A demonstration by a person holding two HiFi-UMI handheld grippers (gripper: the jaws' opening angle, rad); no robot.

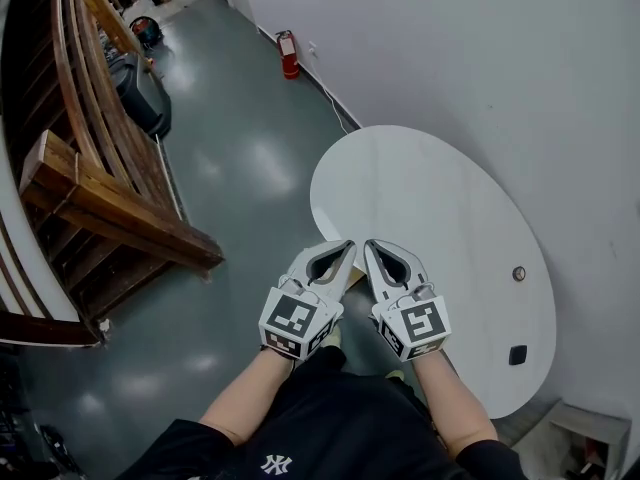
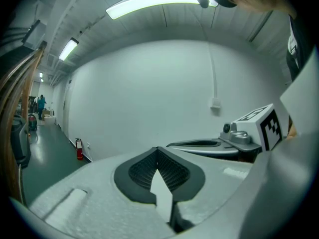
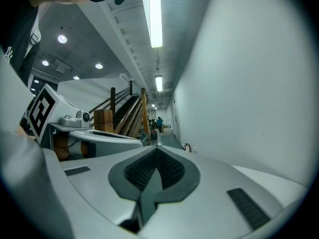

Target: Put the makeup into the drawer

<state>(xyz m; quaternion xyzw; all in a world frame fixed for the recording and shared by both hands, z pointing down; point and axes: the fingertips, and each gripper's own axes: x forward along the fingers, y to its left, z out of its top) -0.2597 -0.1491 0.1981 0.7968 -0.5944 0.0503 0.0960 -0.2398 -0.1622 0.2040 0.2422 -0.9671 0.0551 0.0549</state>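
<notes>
While the person is holding both tools side by side at the lower centre of the head view, the left gripper [image 1: 340, 253] and right gripper [image 1: 375, 253] are each showing jaws fully closed, gripping nothing. Their tips are overlapping the near edge of the white round table [image 1: 430, 198]. A small round item [image 1: 518, 273] and a dark square item [image 1: 517, 354] are lying toward the table's right edge, well apart from the right gripper. Both are too small to identify as makeup.

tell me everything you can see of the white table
The table has a round, plain white, smooth top, seen from above, its legs hidden. It stands on the grey floor close against the white wall. A small round brownish thing and a small black square thing lie on it, near the wall side.
</notes>
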